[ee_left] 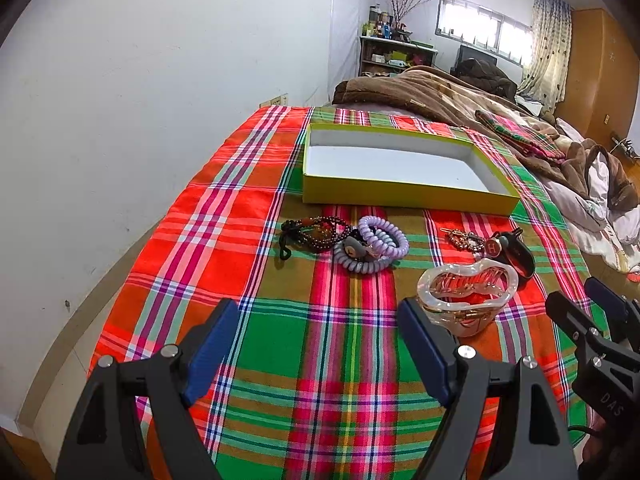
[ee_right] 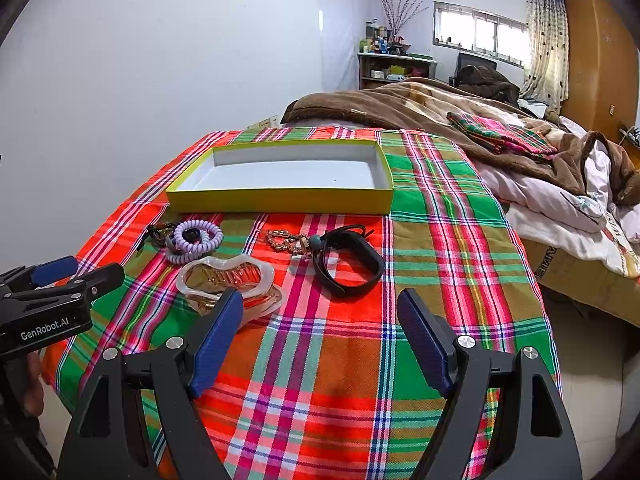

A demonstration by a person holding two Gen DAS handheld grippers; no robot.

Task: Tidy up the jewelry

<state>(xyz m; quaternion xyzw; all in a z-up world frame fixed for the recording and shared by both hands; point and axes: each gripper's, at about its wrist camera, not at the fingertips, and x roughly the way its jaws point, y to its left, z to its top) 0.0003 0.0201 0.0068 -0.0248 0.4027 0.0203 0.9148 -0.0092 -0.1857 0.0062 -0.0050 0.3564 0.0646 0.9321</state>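
Note:
An empty yellow box (ee_left: pixel 404 192) (ee_right: pixel 280 200) with a white inside lies on the plaid cloth. In front of it lie dark bead bracelets (ee_left: pixel 316 234) (ee_right: pixel 160 232), purple coil hair ties (ee_left: pixel 376 244) (ee_right: pixel 196 240), a clear hair claw (ee_left: pixel 466 292) (ee_right: pixel 228 280), a gold chain bracelet (ee_left: pixel 464 240) (ee_right: pixel 286 242) and a black band (ee_left: pixel 518 256) (ee_right: pixel 348 264). My left gripper (ee_left: pixel 320 320) is open and empty, just short of the claw. My right gripper (ee_right: pixel 320 312) is open and empty, near the band and claw.
The plaid cloth (ee_left: pixel 280 344) (ee_right: pixel 440 240) covers a bed end that drops off at left and right. Brown blankets (ee_left: pixel 440 96) (ee_right: pixel 400 108) and white bedding (ee_right: pixel 560 208) lie behind. The other gripper shows at each view's edge (ee_left: pixel 600 340) (ee_right: pixel 48 296).

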